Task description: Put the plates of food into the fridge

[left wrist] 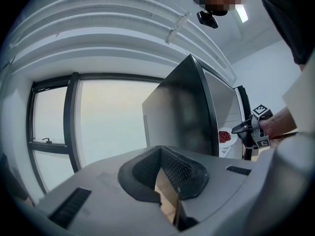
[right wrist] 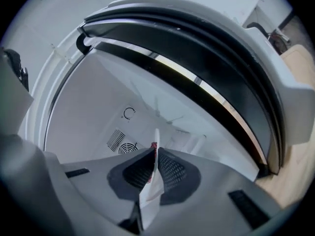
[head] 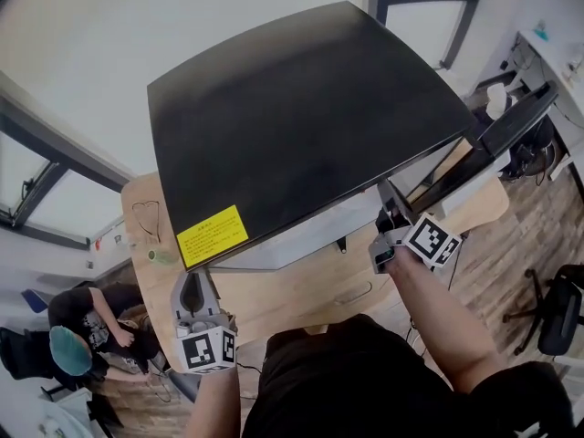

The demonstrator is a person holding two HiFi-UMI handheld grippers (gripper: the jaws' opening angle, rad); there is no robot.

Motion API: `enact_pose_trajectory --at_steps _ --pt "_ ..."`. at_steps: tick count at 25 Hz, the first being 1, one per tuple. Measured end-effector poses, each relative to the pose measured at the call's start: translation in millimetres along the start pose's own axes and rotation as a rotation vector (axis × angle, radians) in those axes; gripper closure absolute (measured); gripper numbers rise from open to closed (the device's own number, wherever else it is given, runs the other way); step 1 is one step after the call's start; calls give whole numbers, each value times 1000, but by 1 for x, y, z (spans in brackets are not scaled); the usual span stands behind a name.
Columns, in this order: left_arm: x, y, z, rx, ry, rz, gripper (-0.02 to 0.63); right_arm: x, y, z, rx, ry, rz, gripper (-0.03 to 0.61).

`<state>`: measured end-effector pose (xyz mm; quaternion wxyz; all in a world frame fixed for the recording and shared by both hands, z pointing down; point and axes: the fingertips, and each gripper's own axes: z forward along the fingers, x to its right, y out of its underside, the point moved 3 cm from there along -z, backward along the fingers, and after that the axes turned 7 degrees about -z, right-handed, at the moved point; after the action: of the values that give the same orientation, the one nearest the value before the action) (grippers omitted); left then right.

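Plate of food (right wrist: 151, 193) is in the right tongs (right wrist: 154, 149). See the lower middle of the right gripper view: the white rim stands edge-on between the two dark pads, which are pinched almost together on it. A fleck of red food shows at the top of the rim. Behind it the white inside of the fridge (right wrist: 93, 107) fills the frame, with a vent grille at centre left, so the plate is at the open fridge mouth.

The left gripper view catches the plate side-on at the right of the frame, red food on white, just inside the cabinet.

Over to the left tongs (left wrist: 160, 150): tips closed together, nothing between them. In the head view they sit at lower left beside the wooden table (head: 301, 290), apart from the black fridge. The fridge door (head: 516, 117) stands open at upper right.
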<state>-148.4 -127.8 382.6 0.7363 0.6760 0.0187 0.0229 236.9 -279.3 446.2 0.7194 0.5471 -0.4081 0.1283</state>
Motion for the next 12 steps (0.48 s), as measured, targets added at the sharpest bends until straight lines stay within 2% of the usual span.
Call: enact_pose_trajectory --at_steps 7,12 --pt "-3 1 -4 -2 -18 14 609 1 -4 18 -61 107 -238 539" --pt "-10 2 -13 -9 -48 19 609 9 3 26 -126 168 -403 510"
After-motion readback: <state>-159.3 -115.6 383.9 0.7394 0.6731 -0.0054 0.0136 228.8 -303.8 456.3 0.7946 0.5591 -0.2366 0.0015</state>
